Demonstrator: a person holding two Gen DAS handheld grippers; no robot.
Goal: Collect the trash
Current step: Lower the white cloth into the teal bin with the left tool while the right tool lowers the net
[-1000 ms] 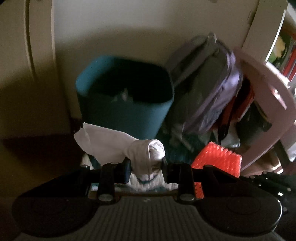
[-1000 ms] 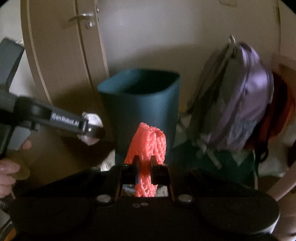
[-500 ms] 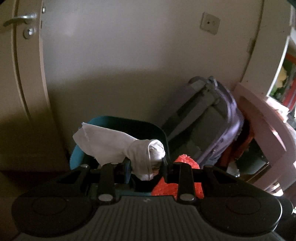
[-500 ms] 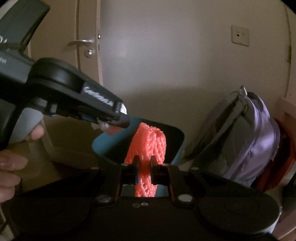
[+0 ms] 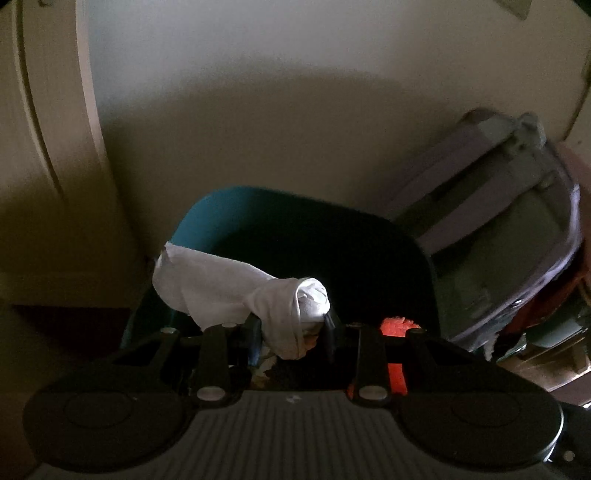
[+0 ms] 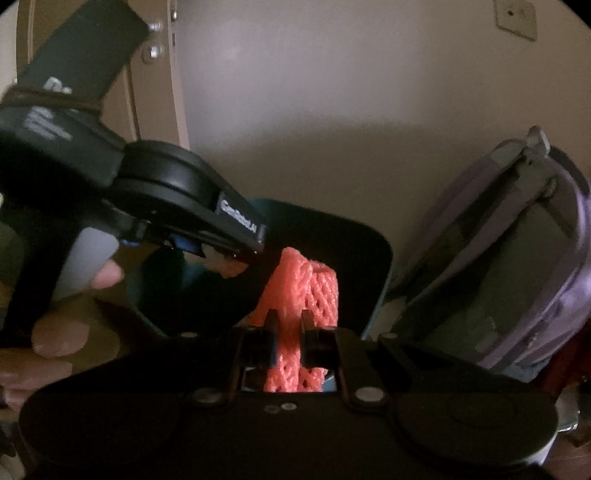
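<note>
Jaws of left gripper clamped on crumpled white tissue, held over open mouth of teal bin, near its left rim. Jaws of right gripper pinched nearly together on orange foam net, above bin's middle. Both likely feather-light, soft, compressible; pinch at bunched middle suited, loose ends flop.

Home interior, dim room corner: plain painted wall, beige door with metal handle, wall switch plate, teal waste bin on floor, purple backpack leaning beside it.
</note>
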